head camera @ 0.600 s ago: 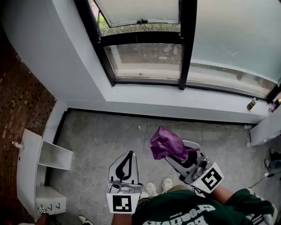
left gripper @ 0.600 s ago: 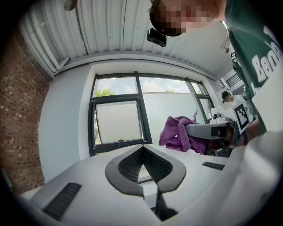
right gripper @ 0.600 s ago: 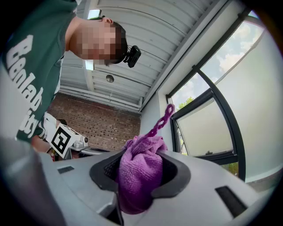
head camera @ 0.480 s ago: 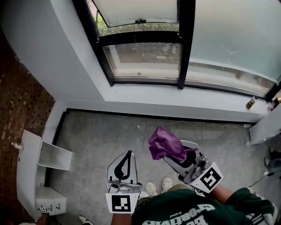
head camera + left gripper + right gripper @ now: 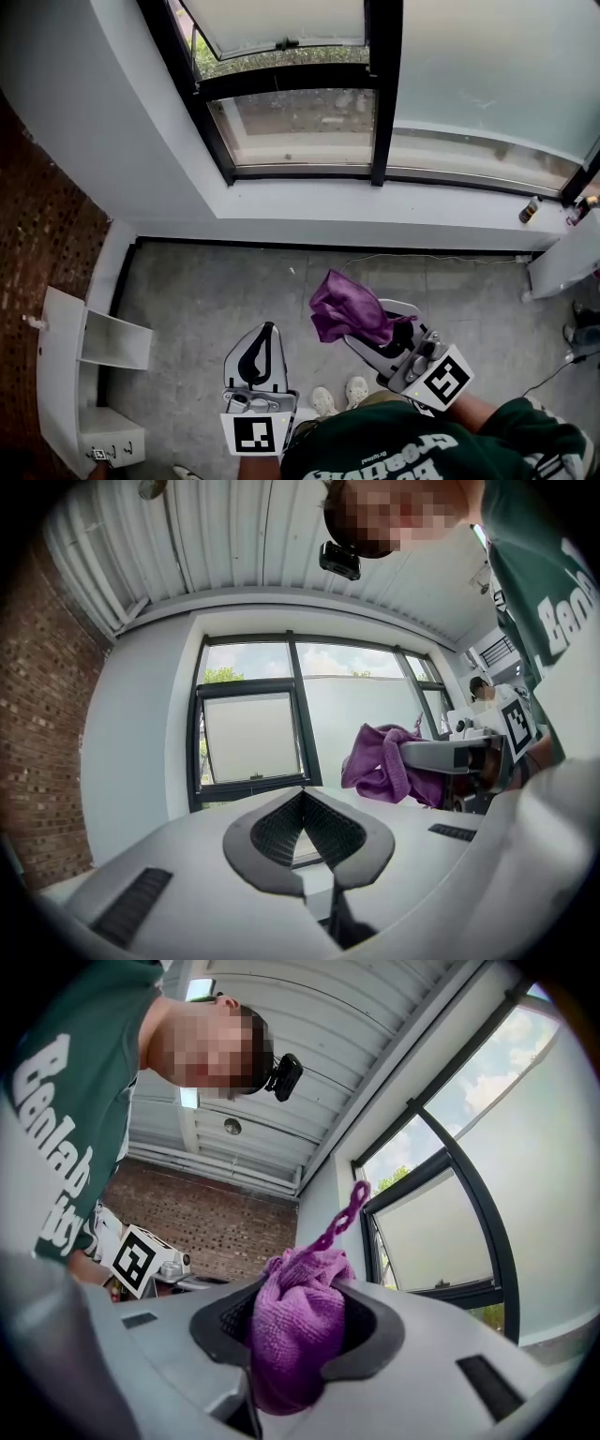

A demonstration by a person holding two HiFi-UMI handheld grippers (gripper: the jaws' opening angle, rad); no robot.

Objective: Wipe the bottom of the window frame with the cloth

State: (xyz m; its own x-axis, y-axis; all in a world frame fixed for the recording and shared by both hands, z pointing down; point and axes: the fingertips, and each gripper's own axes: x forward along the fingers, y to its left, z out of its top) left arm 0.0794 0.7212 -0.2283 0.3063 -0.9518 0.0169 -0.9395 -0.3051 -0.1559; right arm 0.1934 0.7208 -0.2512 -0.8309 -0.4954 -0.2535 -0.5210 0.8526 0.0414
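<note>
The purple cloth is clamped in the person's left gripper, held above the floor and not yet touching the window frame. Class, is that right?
Not quite. The purple cloth is clamped in the right gripper, as the right gripper view shows. The left gripper is shut on nothing. The rest holds: the cloth is above the floor, not yet at the window frame.
</note>
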